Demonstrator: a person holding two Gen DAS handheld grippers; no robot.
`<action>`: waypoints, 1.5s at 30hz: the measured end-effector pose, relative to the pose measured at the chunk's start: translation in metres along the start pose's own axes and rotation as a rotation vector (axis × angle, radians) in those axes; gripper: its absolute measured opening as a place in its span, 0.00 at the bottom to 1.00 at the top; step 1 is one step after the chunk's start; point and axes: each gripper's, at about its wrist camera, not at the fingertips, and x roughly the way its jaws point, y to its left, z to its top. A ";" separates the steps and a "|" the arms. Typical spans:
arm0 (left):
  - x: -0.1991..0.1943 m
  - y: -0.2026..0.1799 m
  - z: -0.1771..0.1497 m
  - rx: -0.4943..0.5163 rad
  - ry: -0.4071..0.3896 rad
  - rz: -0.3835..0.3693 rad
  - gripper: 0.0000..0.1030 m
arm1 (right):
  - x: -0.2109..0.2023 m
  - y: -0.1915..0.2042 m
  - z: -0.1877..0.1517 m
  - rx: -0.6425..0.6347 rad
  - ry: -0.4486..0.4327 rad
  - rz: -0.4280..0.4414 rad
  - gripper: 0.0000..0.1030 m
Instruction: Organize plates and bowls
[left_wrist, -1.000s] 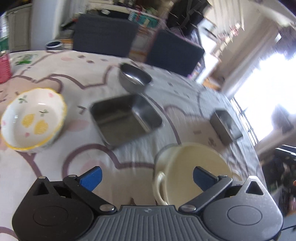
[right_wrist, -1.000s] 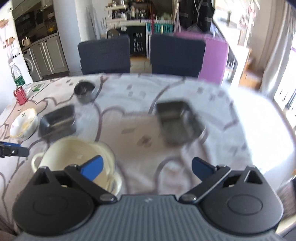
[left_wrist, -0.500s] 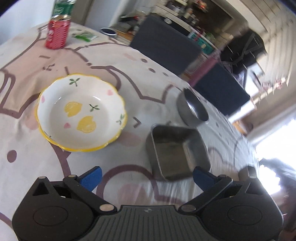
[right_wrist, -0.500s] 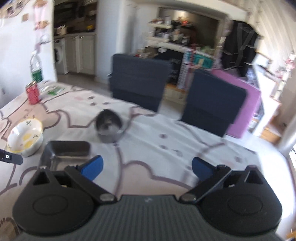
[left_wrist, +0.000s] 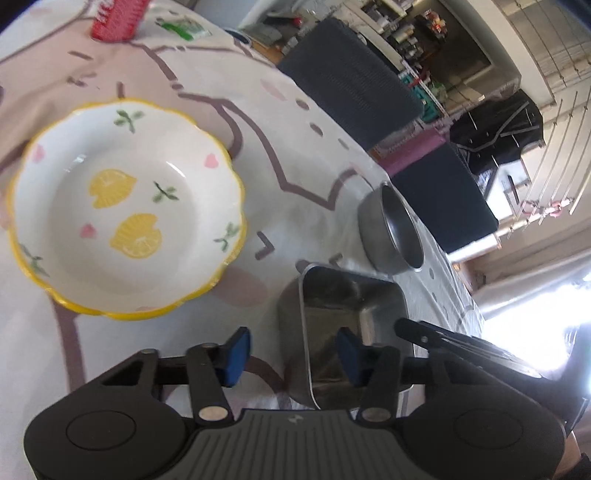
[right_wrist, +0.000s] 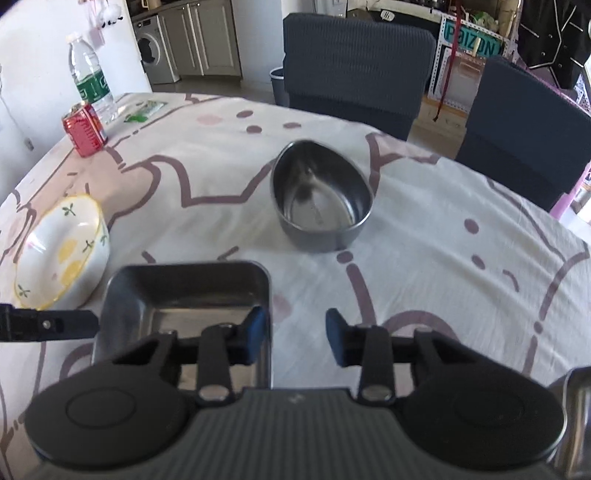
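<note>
A square steel tray (left_wrist: 351, 325) (right_wrist: 184, 295) lies on the patterned tablecloth. My left gripper (left_wrist: 291, 356) is open and straddles the tray's left wall, one pad outside and one inside. My right gripper (right_wrist: 293, 341) is open and straddles the tray's right wall, its left pad inside. A white bowl with yellow rim and lemon print (left_wrist: 122, 210) (right_wrist: 62, 254) sits left of the tray. A round steel bowl (left_wrist: 391, 232) (right_wrist: 321, 195) stands behind it.
A red can (right_wrist: 85, 129) and a water bottle (right_wrist: 88, 79) stand at the table's far left edge. Two dark chairs (right_wrist: 354, 62) stand behind the table. A steel edge (right_wrist: 576, 406) shows at the lower right of the right wrist view.
Both grippers have moved in on the square steel tray and narrowed their jaws, each now over one of its walls. The cream handled pot has left both views.
</note>
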 end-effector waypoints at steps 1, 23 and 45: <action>0.003 0.000 0.000 0.008 0.011 0.005 0.34 | 0.003 0.001 0.000 0.000 0.007 0.008 0.39; -0.095 -0.021 0.001 0.347 -0.115 0.051 0.06 | -0.098 0.059 -0.043 0.222 -0.145 0.082 0.07; -0.121 0.017 -0.018 0.493 0.039 0.212 0.06 | -0.093 0.140 -0.107 0.391 -0.054 0.076 0.09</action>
